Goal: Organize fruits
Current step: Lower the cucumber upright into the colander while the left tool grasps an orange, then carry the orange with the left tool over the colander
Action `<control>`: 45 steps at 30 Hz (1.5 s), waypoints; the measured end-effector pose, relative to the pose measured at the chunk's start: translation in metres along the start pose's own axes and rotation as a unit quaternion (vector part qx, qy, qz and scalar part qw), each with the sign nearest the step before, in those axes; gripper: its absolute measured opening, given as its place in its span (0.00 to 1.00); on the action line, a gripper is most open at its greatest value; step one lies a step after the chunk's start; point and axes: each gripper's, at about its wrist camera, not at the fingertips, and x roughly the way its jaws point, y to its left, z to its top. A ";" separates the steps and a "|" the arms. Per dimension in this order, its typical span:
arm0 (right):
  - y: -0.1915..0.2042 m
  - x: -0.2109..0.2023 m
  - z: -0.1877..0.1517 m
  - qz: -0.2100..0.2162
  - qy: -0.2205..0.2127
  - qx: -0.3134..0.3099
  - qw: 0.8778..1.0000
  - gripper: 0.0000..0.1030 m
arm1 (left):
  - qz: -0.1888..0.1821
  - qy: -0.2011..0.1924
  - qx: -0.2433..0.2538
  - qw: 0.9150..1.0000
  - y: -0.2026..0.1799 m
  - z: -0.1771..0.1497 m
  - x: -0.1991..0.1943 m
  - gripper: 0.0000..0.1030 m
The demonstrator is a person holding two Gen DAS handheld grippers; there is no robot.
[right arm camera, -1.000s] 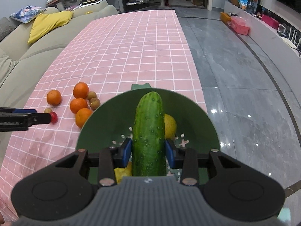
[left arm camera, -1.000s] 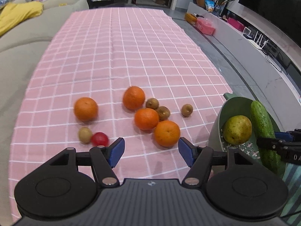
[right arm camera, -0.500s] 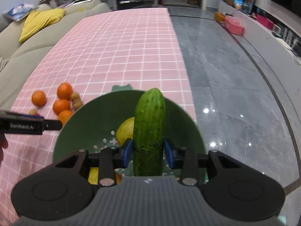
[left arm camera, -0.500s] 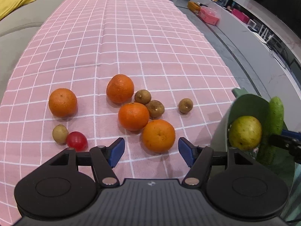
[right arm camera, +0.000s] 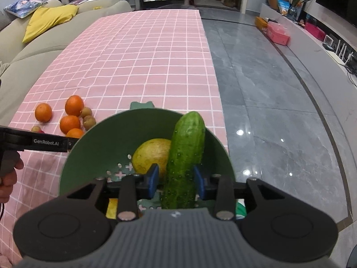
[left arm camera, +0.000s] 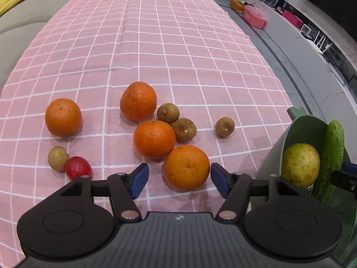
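Several oranges lie on the pink checked cloth (left arm camera: 156, 44). The nearest orange (left arm camera: 187, 167) sits between the blue pads of my left gripper (left arm camera: 178, 179). Its jaws are closing, with a gap still showing at the left pad (left arm camera: 139, 179). Three brown longans (left arm camera: 184, 129), a small yellowish fruit (left arm camera: 57, 158) and a red tomato (left arm camera: 78, 167) lie around them. My right gripper (right arm camera: 176, 181) hangs over the green colander bowl (right arm camera: 107, 147). Its jaws are opening around the cucumber (right arm camera: 187, 147), which leans right with its lower end in the bowl beside a yellow-green fruit (right arm camera: 151, 154).
The bowl (left arm camera: 308, 129) stands at the cloth's right edge, over grey tiled floor (right arm camera: 267, 89). A beige sofa (right arm camera: 33, 51) with a yellow cushion (right arm camera: 49, 20) runs along the left. A person's hand (right arm camera: 9, 178) holds the left gripper's handle.
My left gripper came down and forward until the nearest orange sat between its jaws, which narrowed. The right pads loosened from the cucumber, and it tipped to the right.
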 end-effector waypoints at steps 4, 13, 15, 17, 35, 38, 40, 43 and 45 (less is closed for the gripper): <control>0.001 -0.001 -0.001 0.002 -0.004 0.001 1.000 0.37 | -0.012 0.005 0.001 1.000 -0.001 0.000 0.003 0.62; 0.001 0.000 -0.002 0.007 -0.007 0.010 1.000 0.44 | -0.042 0.008 -0.011 0.999 -0.004 0.002 -0.008 0.47; 0.001 -0.001 -0.003 0.007 -0.007 0.011 1.000 0.45 | -0.054 -0.001 -0.011 0.998 -0.004 0.006 -0.019 0.47; 0.000 0.000 -0.004 0.005 -0.008 0.014 1.000 0.45 | -0.060 -0.011 0.008 0.998 -0.010 0.009 -0.032 0.47; 0.003 -0.002 -0.012 0.002 -0.014 0.010 1.000 0.45 | -0.089 0.045 0.175 0.980 -0.100 0.005 -0.041 0.47; 0.004 0.001 -0.013 0.004 -0.011 0.007 1.000 0.45 | -0.080 0.054 0.197 0.976 -0.105 -0.004 -0.033 0.47; 0.004 0.003 -0.015 0.001 -0.006 0.004 1.000 0.44 | -0.076 0.059 0.207 0.974 -0.107 -0.007 -0.031 0.47; 0.002 0.006 -0.018 0.001 0.003 0.011 1.000 0.44 | -0.077 0.062 0.210 0.973 -0.107 -0.009 -0.029 0.47; 0.000 0.007 -0.019 -0.001 0.007 0.017 1.000 0.44 | -0.076 0.060 0.216 0.972 -0.110 -0.008 -0.027 0.47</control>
